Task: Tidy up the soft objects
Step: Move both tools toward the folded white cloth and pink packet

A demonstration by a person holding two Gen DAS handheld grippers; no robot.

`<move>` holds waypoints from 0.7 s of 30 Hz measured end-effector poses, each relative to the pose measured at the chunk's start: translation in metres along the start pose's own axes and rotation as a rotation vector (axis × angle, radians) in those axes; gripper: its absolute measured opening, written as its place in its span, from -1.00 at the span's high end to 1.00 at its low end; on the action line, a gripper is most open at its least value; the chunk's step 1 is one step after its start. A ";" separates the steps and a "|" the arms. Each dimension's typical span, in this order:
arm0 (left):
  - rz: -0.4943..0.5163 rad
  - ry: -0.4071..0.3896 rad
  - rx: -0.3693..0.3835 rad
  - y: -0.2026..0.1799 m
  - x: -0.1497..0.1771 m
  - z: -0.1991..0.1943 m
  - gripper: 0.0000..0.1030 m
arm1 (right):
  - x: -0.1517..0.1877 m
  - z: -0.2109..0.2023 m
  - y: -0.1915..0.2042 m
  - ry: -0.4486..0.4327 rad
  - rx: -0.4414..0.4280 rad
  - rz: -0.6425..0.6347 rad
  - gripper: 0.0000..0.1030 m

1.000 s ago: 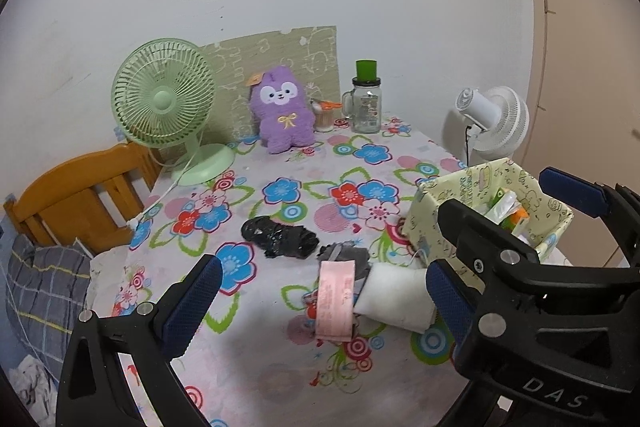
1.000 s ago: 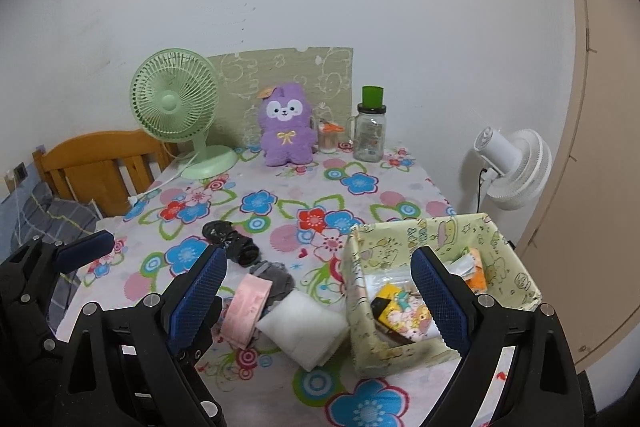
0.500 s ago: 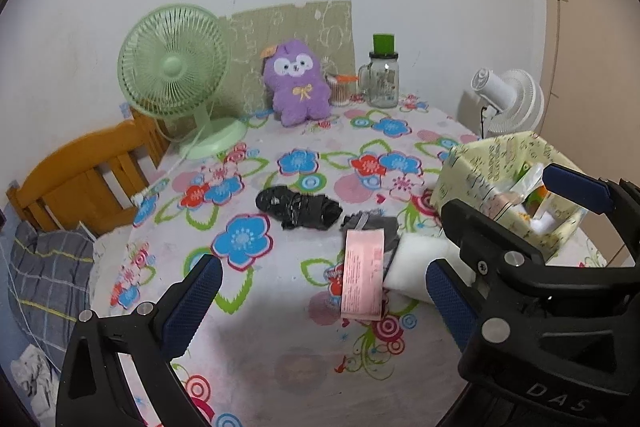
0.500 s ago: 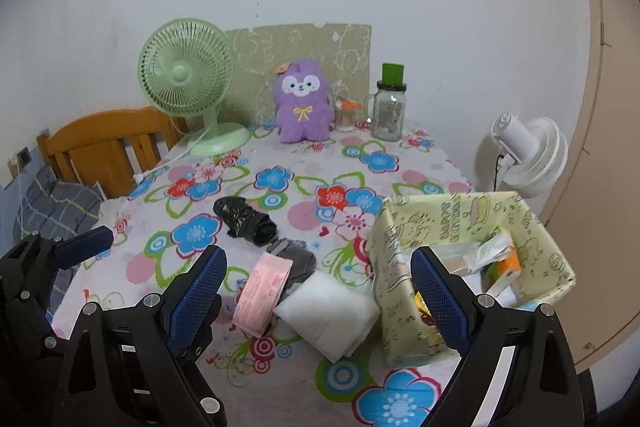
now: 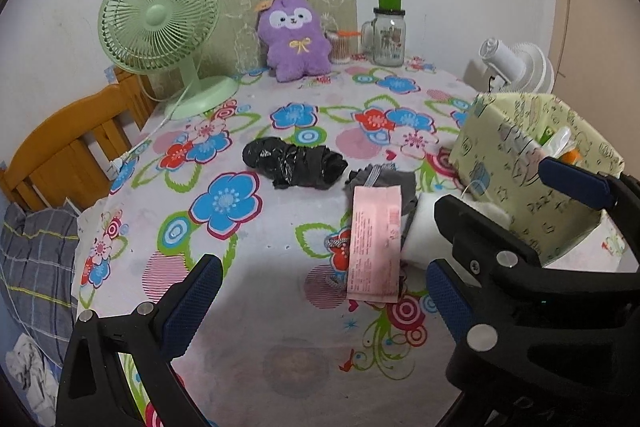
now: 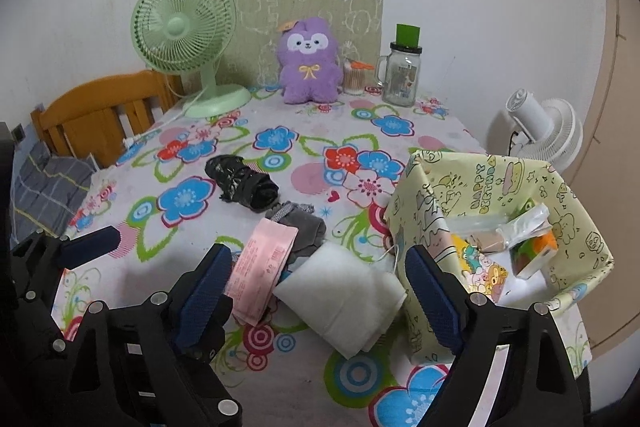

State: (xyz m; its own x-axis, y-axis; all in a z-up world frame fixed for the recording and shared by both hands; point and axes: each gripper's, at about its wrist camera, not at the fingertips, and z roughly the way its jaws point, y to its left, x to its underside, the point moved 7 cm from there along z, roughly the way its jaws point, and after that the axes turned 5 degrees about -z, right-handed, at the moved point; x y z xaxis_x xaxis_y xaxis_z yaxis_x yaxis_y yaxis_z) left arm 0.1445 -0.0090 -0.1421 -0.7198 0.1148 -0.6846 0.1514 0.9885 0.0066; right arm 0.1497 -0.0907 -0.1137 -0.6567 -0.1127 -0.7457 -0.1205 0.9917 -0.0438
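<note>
On the flowered tablecloth [image 5: 280,307] lie a crumpled black bag [image 5: 292,163] [image 6: 244,183], a grey cloth [image 6: 304,231], a pink packet [image 5: 376,243] [image 6: 264,267] and a white folded pad [image 6: 344,299], all close together. Right of them stands a pale green paper box [image 6: 424,219] [image 5: 516,163] holding packets. My left gripper [image 5: 320,301] is open above the bare cloth in front of the pink packet, holding nothing. My right gripper [image 6: 320,289] hovers over the pad with its jaws closing. The pad shows in the gap, and the pads do not touch it.
A purple plush [image 6: 308,63], a green desk fan [image 6: 188,39], a glass jar [image 6: 400,71] and a cup of swabs stand along the back wall. A white fan [image 6: 540,131] sits beyond the right edge. A wooden chair [image 5: 68,151] stands at the left edge.
Both grippers have come down and closer to the table, so the pile of soft things and the box loom larger. The right gripper's fingers stand slightly closer together.
</note>
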 end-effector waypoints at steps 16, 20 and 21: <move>0.048 0.064 0.006 0.001 0.011 0.032 -0.97 | 0.010 0.031 0.009 0.061 0.058 -0.029 -0.65; 0.049 0.081 0.001 0.004 0.013 0.040 -0.97 | 0.015 0.039 0.011 0.086 0.035 0.000 -0.62; 0.051 0.083 -0.001 0.004 0.014 0.042 -0.97 | 0.016 0.041 0.011 0.093 0.036 0.009 -0.62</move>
State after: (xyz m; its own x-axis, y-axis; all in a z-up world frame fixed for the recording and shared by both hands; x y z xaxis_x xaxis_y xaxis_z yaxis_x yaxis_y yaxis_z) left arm 0.1632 -0.0077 -0.1821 -0.7649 0.1732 -0.6204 0.1890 0.9811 0.0409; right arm 0.1685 -0.0792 -0.1539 -0.7244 -0.1073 -0.6810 -0.0886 0.9941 -0.0624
